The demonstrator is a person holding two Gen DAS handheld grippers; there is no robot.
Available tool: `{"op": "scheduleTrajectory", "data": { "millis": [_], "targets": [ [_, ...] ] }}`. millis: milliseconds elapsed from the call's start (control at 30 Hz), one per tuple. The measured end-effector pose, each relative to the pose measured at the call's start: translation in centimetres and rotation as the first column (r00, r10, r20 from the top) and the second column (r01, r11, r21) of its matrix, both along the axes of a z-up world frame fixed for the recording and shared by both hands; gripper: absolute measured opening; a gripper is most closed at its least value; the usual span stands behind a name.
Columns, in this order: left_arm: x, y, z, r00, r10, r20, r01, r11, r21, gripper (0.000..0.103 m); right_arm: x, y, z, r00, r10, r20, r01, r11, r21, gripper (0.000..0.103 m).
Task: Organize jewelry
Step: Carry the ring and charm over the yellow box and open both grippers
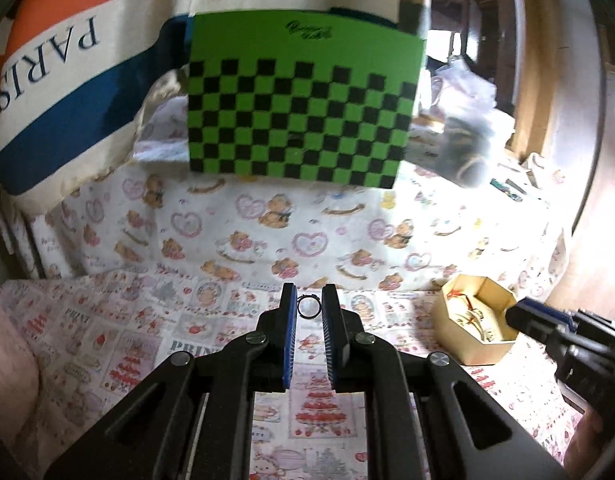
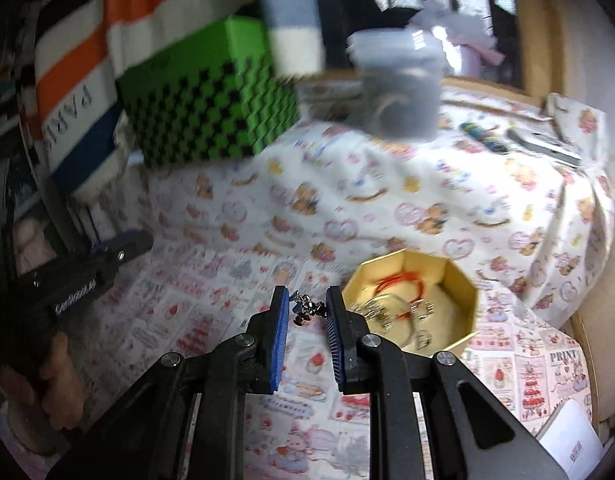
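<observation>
Tool on the left (image 1: 309,300) pinches a small dark ring (image 1: 307,306), right tool (image 2: 306,303) clamps a silver charm cluster (image 2: 305,310); both pieces remain outside the part-filled octagonal gold cardboard box (image 2: 463,280).

Each view looks forward and downward along its own gripper's two fingers, close above the patterned tablecloth (image 1: 235,240). The left wrist view faces the green checkered box (image 1: 303,100) head-on at upper centre, with the octagonal box (image 1: 477,320) at lower right. The right wrist view faces the octagonal box (image 2: 415,304) near centre, the green checkered box (image 2: 203,96) at upper left. Both share these and the striped bag (image 1: 67,60).
</observation>
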State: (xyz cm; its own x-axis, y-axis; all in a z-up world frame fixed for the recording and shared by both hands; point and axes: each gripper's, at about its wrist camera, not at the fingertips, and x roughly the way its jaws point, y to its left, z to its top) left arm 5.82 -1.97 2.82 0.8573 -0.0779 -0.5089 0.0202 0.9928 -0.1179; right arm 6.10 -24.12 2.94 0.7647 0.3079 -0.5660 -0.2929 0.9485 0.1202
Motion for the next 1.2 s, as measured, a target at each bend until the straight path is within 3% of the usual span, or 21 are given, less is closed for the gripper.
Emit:
{"op": "scheduleTrajectory", "data": {
  "millis": [100,233,500,633,833,1000,1200],
  "targets": [
    [-0.4,-0.1,0.3,1.0,-0.029,0.013,0.029,0.999,-0.027,0.012,0.1,-1.7,0.2,0.999,-0.045,0.025,0.044,0.998,0.046,0.021],
    [-0.9,-0.8,0.5,0.998,-0.026,0.048,0.025,1.0,0.017,0.012,0.3,-3.8,0.4,0.997,-0.074,0.03,0.072,0.994,0.078,0.021],
    [-1.1,-2.5,0.2,0.997,-0.063,0.042,0.06,0.997,0.057,0.012,-0.3,-5.8,0.9,0.995,-0.092,0.048,0.085,0.989,0.124,0.021],
    [-0.2,-4.2,1.4,0.99,-0.144,-0.009,0.144,0.989,-0.025,0.012,-0.5,-6.2,1.2,0.993,-0.103,0.064,0.093,0.986,0.137,0.021],
    [2.5,-9.2,2.6,0.96,-0.266,-0.088,0.264,0.964,-0.031,0.012,0.7,-7.8,0.4,0.989,-0.143,0.026,0.137,0.978,0.16,0.021],
    [6.0,-11.6,0.7,0.916,-0.324,-0.239,0.287,0.942,-0.174,0.012,2.3,-9.0,-1.1,0.988,-0.143,-0.054,0.151,0.973,0.176,0.021],
    [7.6,-14.1,-1.9,0.88,-0.352,-0.319,0.313,0.935,-0.169,0.012,4.3,-10.2,-3.3,0.979,-0.145,-0.144,0.173,0.963,0.207,0.021]
  ]
}}
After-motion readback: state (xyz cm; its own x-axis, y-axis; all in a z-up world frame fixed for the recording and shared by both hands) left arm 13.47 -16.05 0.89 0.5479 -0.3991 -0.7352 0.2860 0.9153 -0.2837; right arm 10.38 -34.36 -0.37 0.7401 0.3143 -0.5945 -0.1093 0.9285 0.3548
